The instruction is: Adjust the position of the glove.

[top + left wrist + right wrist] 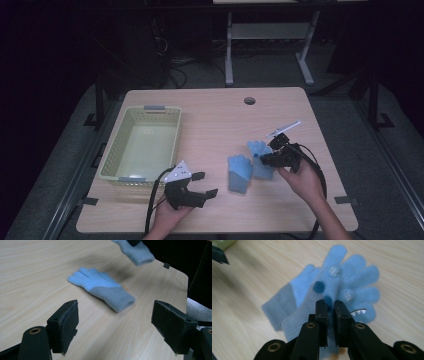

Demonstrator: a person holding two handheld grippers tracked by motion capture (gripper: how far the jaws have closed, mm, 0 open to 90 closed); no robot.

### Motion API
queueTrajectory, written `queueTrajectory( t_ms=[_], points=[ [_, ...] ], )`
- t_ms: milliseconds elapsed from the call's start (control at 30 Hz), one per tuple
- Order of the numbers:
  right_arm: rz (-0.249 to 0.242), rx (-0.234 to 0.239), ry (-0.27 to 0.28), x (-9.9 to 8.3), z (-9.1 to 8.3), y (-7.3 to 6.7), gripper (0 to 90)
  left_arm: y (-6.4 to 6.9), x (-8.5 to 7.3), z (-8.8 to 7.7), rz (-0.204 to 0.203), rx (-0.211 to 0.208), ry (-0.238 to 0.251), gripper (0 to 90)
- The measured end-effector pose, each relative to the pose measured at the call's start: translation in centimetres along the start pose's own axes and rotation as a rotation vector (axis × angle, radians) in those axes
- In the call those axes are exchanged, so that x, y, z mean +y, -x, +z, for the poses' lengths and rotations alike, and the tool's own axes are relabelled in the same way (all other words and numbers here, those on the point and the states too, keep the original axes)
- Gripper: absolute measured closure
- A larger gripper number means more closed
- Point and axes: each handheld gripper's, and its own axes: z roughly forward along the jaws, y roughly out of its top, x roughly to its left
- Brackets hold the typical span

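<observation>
Two blue knitted gloves, one basket and two hand-held grippers share a pale wooden table (215, 115) in the high view. The right gripper (265, 159), right of centre in that frame, has its jaws clamped nearly together on a patterned blue glove (344, 287); in the right gripper view the knit is pinched between the black jaws near its middle, its fingers fanning toward the top of the frame, with round dots and a row of white teeth stitched on it. In the left gripper view this glove hangs at the top edge, off the wood. The second glove (239, 172) lies flat on the table just left of the held one, fingers toward the far edge, grey cuff toward the person. At lower centre, the left gripper (206, 184) stands with jaws wide apart and nothing between them. A single pale green basket (111, 150) sits at centre left.
</observation>
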Motion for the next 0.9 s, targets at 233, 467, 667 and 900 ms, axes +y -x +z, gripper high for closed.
queueTrajectory(
  t_ms=[233, 467, 667, 900],
  points=[
    [-0.031, 0.028, -0.005, 0.9, 1.1, -1.7, 83.0, -0.2, 0.0, -0.1, -0.001, 0.003, 0.002, 21.6],
    [-0.035, 0.063, -0.023, 1.3, 2.5, -2.8, 82.9, -0.2, 0.0, -0.2, 0.001, 0.002, 0.005, 21.6],
    [-0.031, 0.083, -0.037, 1.3, 3.6, -3.5, 82.8, -0.2, 0.0, -0.2, -0.003, 0.003, 0.007, 21.6],
    [-0.024, 0.093, -0.047, 1.3, 4.5, -4.0, 82.6, -0.3, 0.0, -0.2, 0.005, 0.004, -0.003, 21.6]
  ],
)
